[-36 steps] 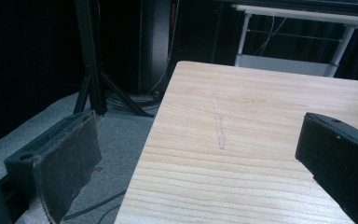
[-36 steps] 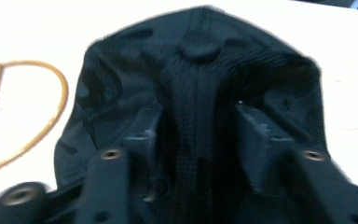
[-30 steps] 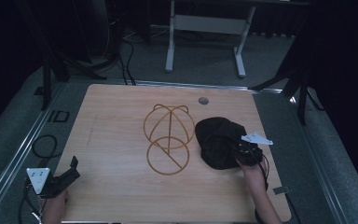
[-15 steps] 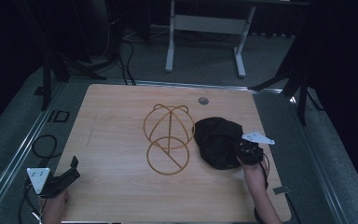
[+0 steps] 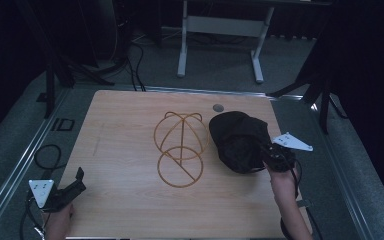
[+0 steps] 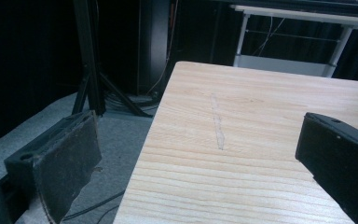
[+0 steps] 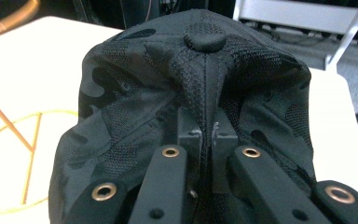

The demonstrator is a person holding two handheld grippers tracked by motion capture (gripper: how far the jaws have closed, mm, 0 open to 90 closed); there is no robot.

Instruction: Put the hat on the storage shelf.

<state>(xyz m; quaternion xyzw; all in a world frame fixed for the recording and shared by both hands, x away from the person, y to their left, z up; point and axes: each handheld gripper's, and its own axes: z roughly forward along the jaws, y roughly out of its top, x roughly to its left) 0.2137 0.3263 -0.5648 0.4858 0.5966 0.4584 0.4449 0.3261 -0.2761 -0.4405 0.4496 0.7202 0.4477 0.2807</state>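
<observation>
A black camouflage cap [image 5: 240, 140] lies at the right of the wooden table [image 5: 125, 130], beside a gold wire hat stand [image 5: 180, 150]. My right gripper [image 5: 269, 156] is shut on the cap's near side. In the right gripper view the jaws pinch a fold of the cap's mesh fabric [image 7: 191, 93] just below the crown button, with my right gripper [image 7: 208, 140] meeting at the seam. The wire stand [image 7: 9, 130] shows at the left there. My left gripper [image 5: 79, 180] rests at the table's front left corner, open; in its own view my left gripper [image 6: 200, 154] holds nothing over bare wood.
A small round grommet [image 5: 218, 107] sits in the table near its far edge. A white metal frame [image 5: 220, 30] stands on the floor behind the table. Cables [image 5: 45, 155] lie on the floor at the left.
The right gripper has risen a little with the cap pinched in it, and the cap's near side has lifted and bunched. The left gripper has stayed put.
</observation>
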